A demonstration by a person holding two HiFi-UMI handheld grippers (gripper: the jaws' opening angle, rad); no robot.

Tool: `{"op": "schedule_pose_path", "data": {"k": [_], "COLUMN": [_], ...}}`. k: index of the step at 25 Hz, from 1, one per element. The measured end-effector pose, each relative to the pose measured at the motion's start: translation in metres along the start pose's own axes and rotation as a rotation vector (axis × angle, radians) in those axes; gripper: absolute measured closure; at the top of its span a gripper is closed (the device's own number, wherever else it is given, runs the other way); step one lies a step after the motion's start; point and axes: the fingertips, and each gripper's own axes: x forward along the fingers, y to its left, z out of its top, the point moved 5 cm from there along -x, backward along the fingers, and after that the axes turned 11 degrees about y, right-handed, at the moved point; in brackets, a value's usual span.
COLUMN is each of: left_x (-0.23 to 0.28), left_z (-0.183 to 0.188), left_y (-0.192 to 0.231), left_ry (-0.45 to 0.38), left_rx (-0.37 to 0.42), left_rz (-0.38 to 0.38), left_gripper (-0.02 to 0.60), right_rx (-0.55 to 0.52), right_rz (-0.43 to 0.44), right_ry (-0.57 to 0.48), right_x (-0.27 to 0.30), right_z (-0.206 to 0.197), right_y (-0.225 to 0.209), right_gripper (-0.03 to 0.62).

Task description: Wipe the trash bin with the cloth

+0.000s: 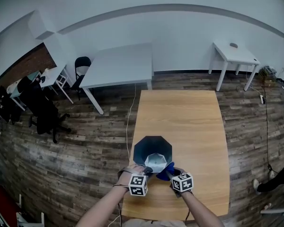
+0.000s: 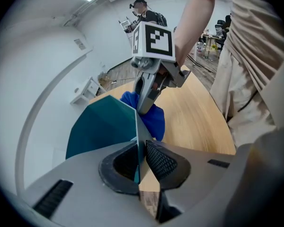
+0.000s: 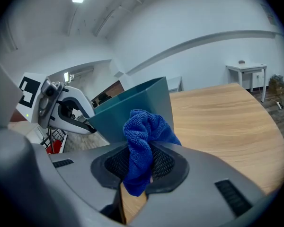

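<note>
**A:** How much of the wiping can be counted as done?

**B:** None that can be made out. The bin (image 2: pixel 102 126) is stood upright on the table (image 1: pixel 189 117). Its near wall is pinched between the almost closed jaws of the left gripper (image 2: pixel 141 160), so it is steadied.

**A:** And the cloth?

**B:** The cloth (image 3: pixel 142 136) is clamped, bunched, in the closed jaws of the right gripper (image 3: pixel 139 167). It is held just beside the left gripper, at the bin's rim. Whether the wall is touched cannot be told.

**A:** What is left?

**B:** The whole wipe, it is judged: outer walls, rim and inside.
</note>
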Motion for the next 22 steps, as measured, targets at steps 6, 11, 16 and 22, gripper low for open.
{"op": "schedule_pose_path", "data": {"k": [6, 11, 16, 22], "left_x": [0.0, 0.0, 0.002, 0.003], "left_z": [0.001, -0.002, 0.0, 0.002], "left_y": [0.002, 0.005, 0.007, 0.008], "left_ry": [-0.005, -0.009, -0.008, -0.004], "left_rx": [0.01, 0.013, 0.006, -0.006], "left_rz": [0.007, 0.006, 0.003, -0.004], "left_gripper": [0.529, 0.529, 0.531, 0.531], "right_rx": [0.057, 0.138, 0.143, 0.203], "right_rz": [-0.003, 0.016, -0.032, -0.082], "right_ry": [0.065, 0.132, 0.213, 0.269], "right_x": [0.036, 0.074, 0.105, 0.13], "right_z": [-0.024, -0.049, -0.067, -0.086], "right_y": [-0.026, -0.044, -0.063, -0.079], "right_gripper": [0.514, 0.514, 0.514, 0.514]}}
